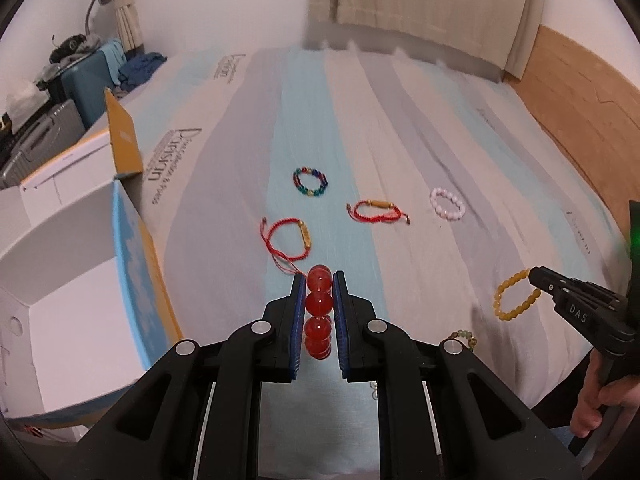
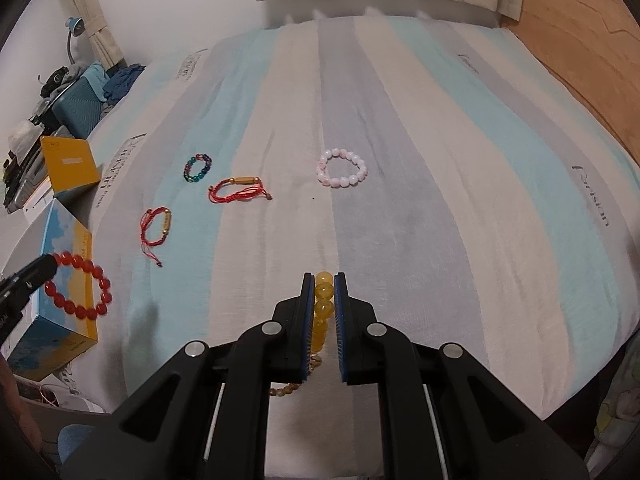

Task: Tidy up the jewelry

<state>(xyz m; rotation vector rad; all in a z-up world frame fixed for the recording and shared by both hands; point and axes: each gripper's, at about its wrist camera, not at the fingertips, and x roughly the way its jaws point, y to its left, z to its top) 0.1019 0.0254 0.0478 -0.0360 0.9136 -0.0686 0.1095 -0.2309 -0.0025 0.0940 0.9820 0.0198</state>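
Observation:
My left gripper [image 1: 319,280] is shut on a red bead bracelet [image 1: 319,304] and holds it above the striped bed; it also shows in the right wrist view [image 2: 80,288], hanging by the blue box. My right gripper [image 2: 323,278] is shut on a yellow bead bracelet [image 2: 322,308], which also shows in the left wrist view [image 1: 516,296]. On the bed lie a multicolour bead bracelet [image 1: 310,182], two red cord bracelets [image 1: 378,210] [image 1: 288,236] with gold tubes, and a pink bead bracelet [image 1: 447,203]. A small brown bead bracelet [image 2: 286,390] lies under my right gripper.
An open white box [image 1: 72,280] with blue and yellow walls stands at the bed's left edge. A yellow box flap [image 1: 124,136] rises behind it. Suitcases [image 1: 84,80] and clutter stand at the far left. A wooden headboard [image 1: 580,100] runs along the right.

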